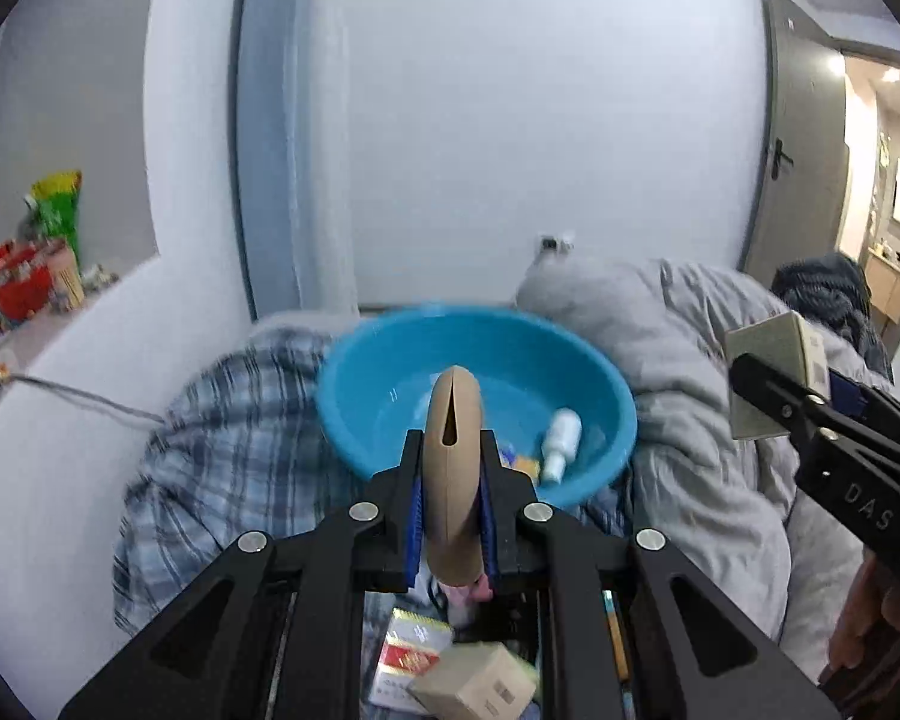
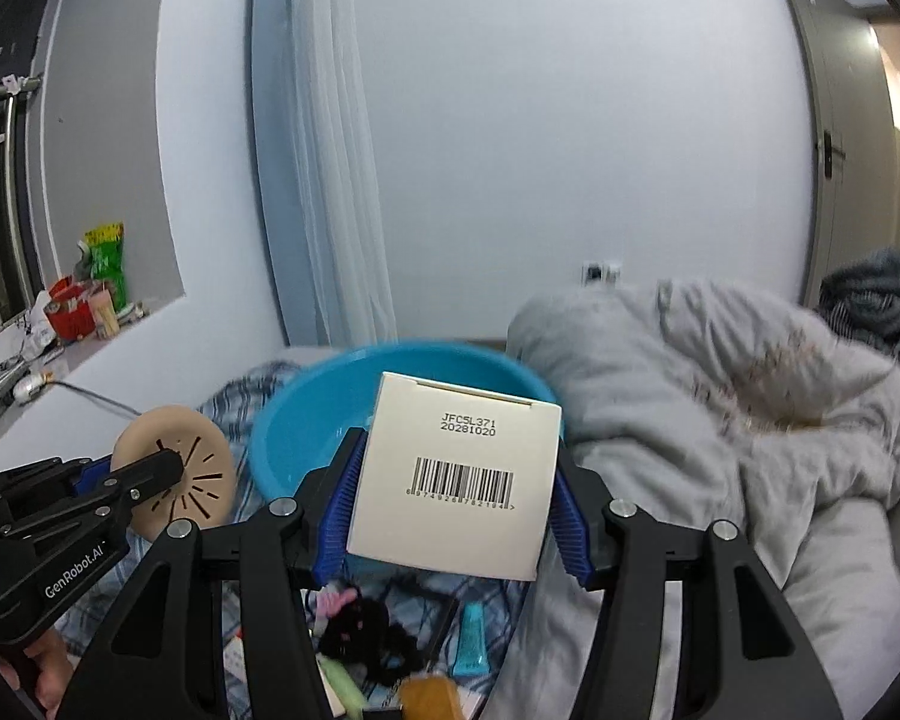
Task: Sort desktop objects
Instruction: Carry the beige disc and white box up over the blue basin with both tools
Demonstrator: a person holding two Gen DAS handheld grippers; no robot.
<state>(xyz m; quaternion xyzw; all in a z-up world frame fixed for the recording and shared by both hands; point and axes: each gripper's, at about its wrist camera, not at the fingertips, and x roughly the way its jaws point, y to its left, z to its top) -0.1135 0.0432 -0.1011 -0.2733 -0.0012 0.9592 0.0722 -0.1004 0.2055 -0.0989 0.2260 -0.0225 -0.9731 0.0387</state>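
Holding a round tan plastic disc w/ slits [image 1: 452,480] tight, the left hand-held gripper [image 1: 452,516] was up in front of the big blue plastic bowl [image 1: 390,360] on the bed. Right hand-held gripper [image 2: 453,480] squeezed a white cardboard box w/ barcode [image 2: 456,468], also near the bowl. A small white bottle [image 1: 561,441] lay inside.

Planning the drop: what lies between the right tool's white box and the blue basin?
Nothing: in the right wrist view the white box overlaps the blue basin directly behind it.
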